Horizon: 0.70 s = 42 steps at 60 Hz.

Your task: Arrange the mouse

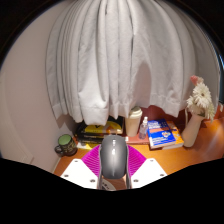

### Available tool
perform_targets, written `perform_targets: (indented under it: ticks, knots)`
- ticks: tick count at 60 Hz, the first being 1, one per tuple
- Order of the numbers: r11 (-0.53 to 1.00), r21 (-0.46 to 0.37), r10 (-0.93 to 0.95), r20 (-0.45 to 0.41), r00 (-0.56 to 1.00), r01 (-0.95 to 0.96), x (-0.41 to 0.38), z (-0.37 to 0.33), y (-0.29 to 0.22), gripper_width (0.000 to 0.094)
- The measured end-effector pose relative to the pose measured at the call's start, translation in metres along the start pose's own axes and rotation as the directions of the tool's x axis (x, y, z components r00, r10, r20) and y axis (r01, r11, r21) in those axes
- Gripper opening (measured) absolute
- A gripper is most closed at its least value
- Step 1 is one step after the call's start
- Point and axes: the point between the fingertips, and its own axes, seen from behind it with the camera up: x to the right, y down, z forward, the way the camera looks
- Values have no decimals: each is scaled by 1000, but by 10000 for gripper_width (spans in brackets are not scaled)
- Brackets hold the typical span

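Grey computer mouse (114, 157) sits gripped between the gripper (113, 170) fingers, magenta pads (93, 160) pressing both its sides, held above an orange-brown tabletop (170, 156). Beyond it: white bottle (134, 122), blue-and-white box (163, 135), vase with white flower (199, 100), and a small dark jar (65, 143) off to the other side. White curtain (110, 60) hangs behind everything.

White curtains (100, 60) hang across the back of my table (170, 152). Along its far edge I see a green jar (65, 143), a white bottle (134, 122), a blue-and-white box (163, 135) and a vase of pale flowers (198, 100).
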Motion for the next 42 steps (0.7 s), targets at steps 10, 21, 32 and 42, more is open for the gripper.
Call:
perform_targets:
  ticks: [10,21,32,42]
  knots:
    - [981,-189,-34,38,999,41,-77,32,128,322]
    - [944,-327,-38,53,998,53,-111,39,224,322]
    - [943,-318,-93,31,995,98,-113,39,238,388]
    - [930,-361,-57,29,998,64,-114,37,239,552]
